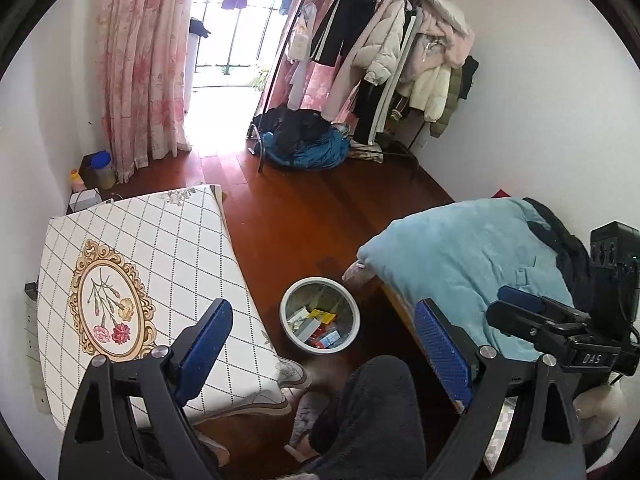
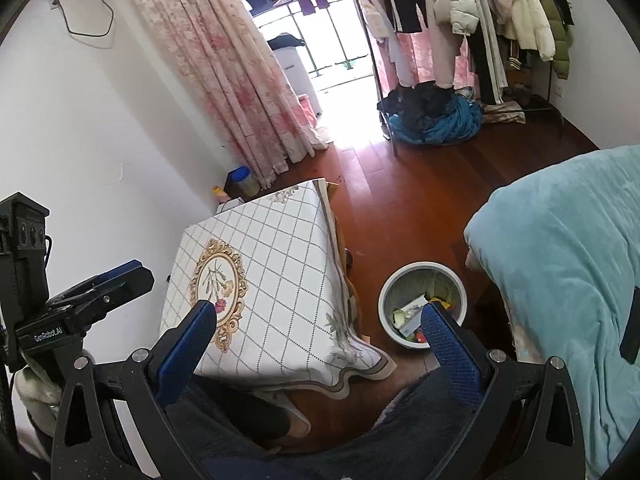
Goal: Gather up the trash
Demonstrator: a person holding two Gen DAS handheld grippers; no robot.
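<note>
A round white trash bin (image 1: 320,314) stands on the wooden floor between the table and the bed, holding several pieces of trash: yellow, red, blue and grey packets and boxes. It also shows in the right wrist view (image 2: 422,308). My left gripper (image 1: 324,326) is open and empty, held high above the bin and my knees. My right gripper (image 2: 316,320) is open and empty, also held high, its right finger over the bin's edge in view. The right gripper also shows in the left wrist view (image 1: 532,308), and the left gripper in the right wrist view (image 2: 108,280).
A small table with a white checked cloth (image 1: 152,280) stands to the left. A bed with a teal blanket (image 1: 472,264) is on the right. A clothes rack (image 1: 380,40), a pile of clothes (image 1: 304,140) and pink curtains (image 1: 140,60) are at the far end. My legs (image 1: 368,416) are below.
</note>
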